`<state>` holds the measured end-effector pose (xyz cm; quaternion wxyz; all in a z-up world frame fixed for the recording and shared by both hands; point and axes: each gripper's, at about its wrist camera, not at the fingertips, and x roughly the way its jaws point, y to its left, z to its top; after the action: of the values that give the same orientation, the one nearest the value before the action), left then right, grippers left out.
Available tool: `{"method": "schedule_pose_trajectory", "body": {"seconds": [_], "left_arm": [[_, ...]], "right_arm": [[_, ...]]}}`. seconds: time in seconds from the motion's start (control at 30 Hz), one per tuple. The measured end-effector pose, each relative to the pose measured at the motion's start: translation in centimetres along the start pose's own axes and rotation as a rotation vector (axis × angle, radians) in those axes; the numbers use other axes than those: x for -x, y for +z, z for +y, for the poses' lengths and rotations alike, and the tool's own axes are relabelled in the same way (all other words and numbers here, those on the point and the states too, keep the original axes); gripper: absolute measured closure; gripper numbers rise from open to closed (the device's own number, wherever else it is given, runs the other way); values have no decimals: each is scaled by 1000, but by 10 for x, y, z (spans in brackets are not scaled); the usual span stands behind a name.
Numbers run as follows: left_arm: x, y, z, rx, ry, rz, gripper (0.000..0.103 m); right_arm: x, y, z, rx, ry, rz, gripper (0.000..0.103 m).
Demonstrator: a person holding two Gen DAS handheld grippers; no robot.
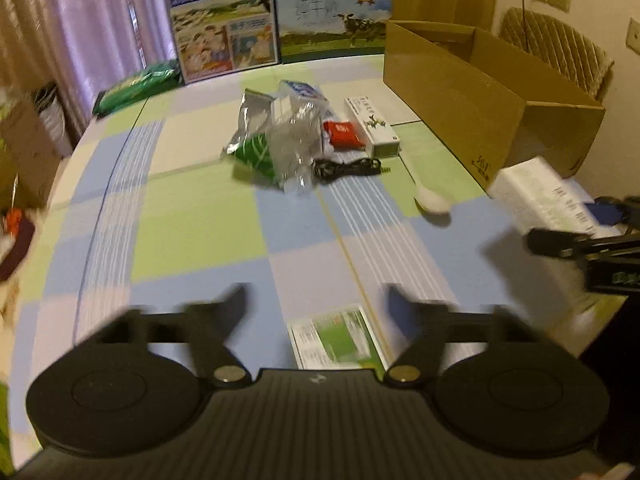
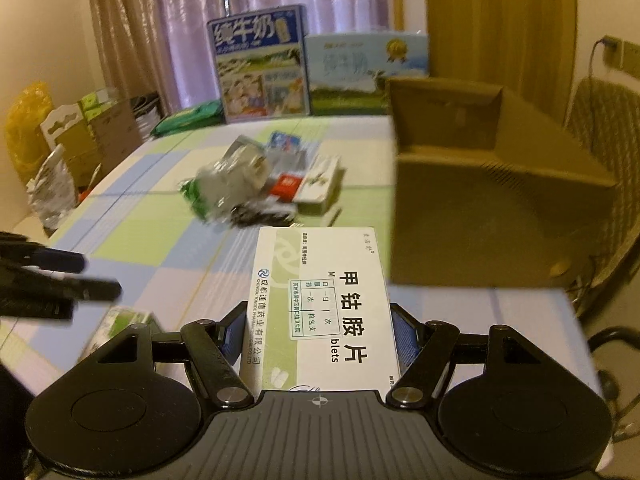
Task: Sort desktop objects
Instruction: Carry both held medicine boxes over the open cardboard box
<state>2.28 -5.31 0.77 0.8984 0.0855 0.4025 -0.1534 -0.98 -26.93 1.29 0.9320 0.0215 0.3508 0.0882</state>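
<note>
A checked cloth (image 1: 192,224) of green, blue and white squares covers the table. Ahead of the left tool lies a heap: foil bag (image 1: 256,128), clear wrapper (image 1: 292,148), red packet (image 1: 344,134), long white box (image 1: 370,124), black cable (image 1: 346,168). A white spoon (image 1: 430,198) lies ahead-right, a leaflet (image 1: 338,338) just under its fingers. A cardboard box (image 1: 472,112) stands far right; two milk cartons (image 1: 222,20) stand at the far edge.

A white medicine box (image 2: 324,312) (green corner, black print) is held level above the desk. Wrappers (image 1: 276,140), a long carton (image 1: 372,124), a red packet (image 1: 344,134), a cable (image 1: 346,168) and a spoon (image 1: 430,198) lie clustered mid-desk.
</note>
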Motion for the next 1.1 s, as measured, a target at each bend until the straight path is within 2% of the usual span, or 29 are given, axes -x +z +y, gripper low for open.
{"method": "schedule_pose_trajectory", "body": {"seconds": [0.13, 0.27, 0.37, 0.43, 0.53, 0.7, 0.9, 1.1], "left_arm": [[-2, -23, -9, 47, 26, 36, 21], [-16, -37, -18, 27, 46, 79, 23], [-28, -41, -20, 8, 58, 116, 32], [-36, -43, -19, 13, 43, 148, 47], [-36, -40, -18, 19, 26, 155, 52], [-17, -29, -15, 35, 6, 87, 52], [2, 5, -19, 19, -32, -2, 52], [19, 51, -36, -26, -85, -103, 52]], "right_arm": [[-5, -6, 11, 8, 31, 25, 35], [-9, -11, 16, 19, 38, 44, 35], [-10, -14, 16, 17, 34, 50, 35], [-12, -15, 15, 9, 33, 55, 35], [-14, -16, 16, 8, 35, 59, 35], [-12, -15, 16, 2, 34, 48, 35], [-3, -5, 14, -6, 25, 8, 35], [23, 20, 3, -16, -15, -89, 35]]}}
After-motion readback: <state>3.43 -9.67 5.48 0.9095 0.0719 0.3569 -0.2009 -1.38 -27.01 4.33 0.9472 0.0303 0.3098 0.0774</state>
